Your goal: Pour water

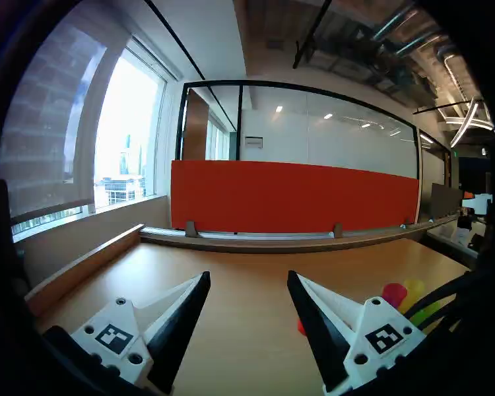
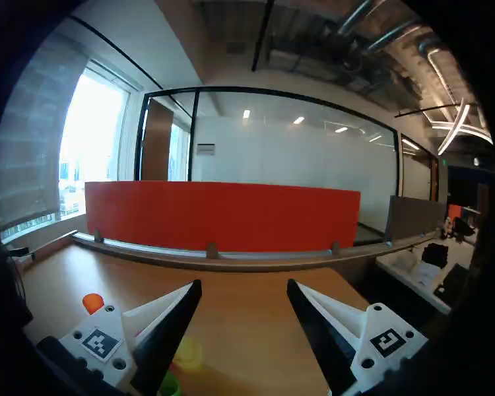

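Observation:
My left gripper (image 1: 247,280) hovers open above the wooden desk (image 1: 247,277), its fingers empty. Past its right finger, at the lower right of the left gripper view, stand small coloured cups: a red cup (image 1: 394,293), a yellow cup (image 1: 414,288) and a green one (image 1: 427,313), partly hidden by black cables. My right gripper (image 2: 243,288) is also open and empty over the desk. In the right gripper view, an orange cup (image 2: 93,303) peeks out behind its left finger, with a yellow cup (image 2: 189,353) and a green one (image 2: 169,384) low between the fingers.
An orange divider panel (image 1: 294,197) runs along the desk's far edge, with a glass-walled room behind it. Windows line the left side. A neighbouring desk (image 2: 422,274) with dark items lies at the right.

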### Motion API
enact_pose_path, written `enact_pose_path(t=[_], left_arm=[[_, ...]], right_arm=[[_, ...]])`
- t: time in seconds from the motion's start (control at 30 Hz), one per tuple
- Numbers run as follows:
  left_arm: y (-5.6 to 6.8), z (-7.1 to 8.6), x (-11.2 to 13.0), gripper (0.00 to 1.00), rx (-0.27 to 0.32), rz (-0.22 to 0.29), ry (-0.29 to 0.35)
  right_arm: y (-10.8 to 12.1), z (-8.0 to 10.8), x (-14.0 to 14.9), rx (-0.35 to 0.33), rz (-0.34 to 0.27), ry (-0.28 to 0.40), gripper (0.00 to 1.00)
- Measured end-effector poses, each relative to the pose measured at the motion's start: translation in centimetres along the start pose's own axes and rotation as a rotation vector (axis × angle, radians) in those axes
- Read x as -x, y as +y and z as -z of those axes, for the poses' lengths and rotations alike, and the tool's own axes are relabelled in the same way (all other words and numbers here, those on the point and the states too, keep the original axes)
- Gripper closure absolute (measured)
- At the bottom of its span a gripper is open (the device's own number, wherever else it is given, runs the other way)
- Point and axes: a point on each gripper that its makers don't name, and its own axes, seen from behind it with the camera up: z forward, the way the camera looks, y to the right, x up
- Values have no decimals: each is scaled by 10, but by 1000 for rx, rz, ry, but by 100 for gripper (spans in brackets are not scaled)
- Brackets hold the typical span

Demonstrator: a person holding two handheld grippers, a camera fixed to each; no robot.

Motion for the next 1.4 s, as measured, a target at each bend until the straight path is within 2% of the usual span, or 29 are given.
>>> enact_pose_path(t=[0.2, 0.37, 0.47, 0.77, 0.97, 1.27, 1.4], left_arm=[[0, -2, 18, 14, -13, -32, 20], [0, 1, 23, 14, -27, -80, 53], [-3, 4, 30, 14, -37, -91, 64], [-8, 11, 49, 14, -55, -91, 103], [-9, 14, 59, 14, -56, -101, 112], [-18, 15, 75, 14, -68, -49, 114], [-20, 15, 76, 14, -68, -48, 120]], right_arm=[[-4, 1, 8, -3, -30, -7, 0], [-5, 0, 21, -17, -63, -25, 0], [-2, 0, 24, -5, -78, -22, 0], [1, 1, 29, 17, -65, -4, 0], [-9, 1, 30, 5, -54, 5, 0], [-21, 3, 28, -17, -40, 9, 0], [-24, 3, 27, -20, -34, 10, 0]])
